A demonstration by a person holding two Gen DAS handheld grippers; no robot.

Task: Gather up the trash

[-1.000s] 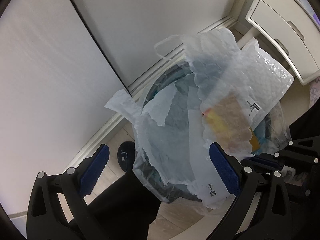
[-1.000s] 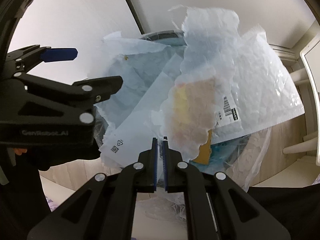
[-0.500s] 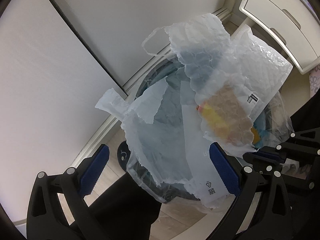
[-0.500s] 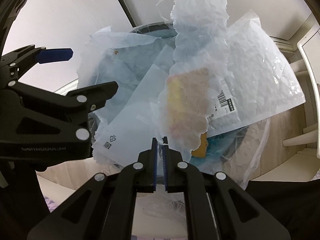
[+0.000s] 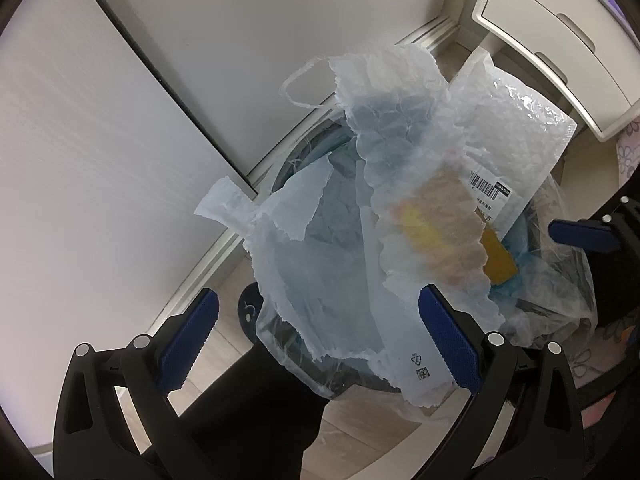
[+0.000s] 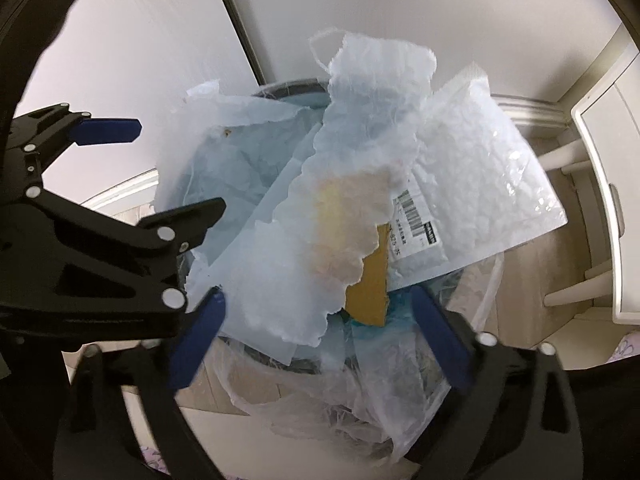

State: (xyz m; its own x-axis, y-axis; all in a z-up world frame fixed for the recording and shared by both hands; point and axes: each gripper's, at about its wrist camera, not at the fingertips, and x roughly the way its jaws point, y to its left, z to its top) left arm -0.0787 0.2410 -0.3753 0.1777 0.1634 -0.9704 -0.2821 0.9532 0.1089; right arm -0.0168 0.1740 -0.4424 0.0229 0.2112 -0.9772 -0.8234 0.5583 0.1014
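Blue pads on the right tool [image 6: 316, 320] are swinging apart: a second ago they were pinched on the lower edge of the crinkled plastic sheet [image 6: 352, 208], and now nothing sits pressed between them. The sheet lies free on top of the pile, so I judge this piece delivered and the right hand ready for the next bit of trash. The left tool [image 5: 316, 344] hangs alongside with its jaws spread wide and empty, touching nothing. Just beyond both tools, the sheet drapes over a bubble mailer [image 6: 480, 184] and a brown card scrap [image 6: 372, 292], all heaped in the bag-lined bin [image 5: 532, 240]. Past the bin stand the white wall and, off to the right, a drawer unit [image 5: 560, 32].
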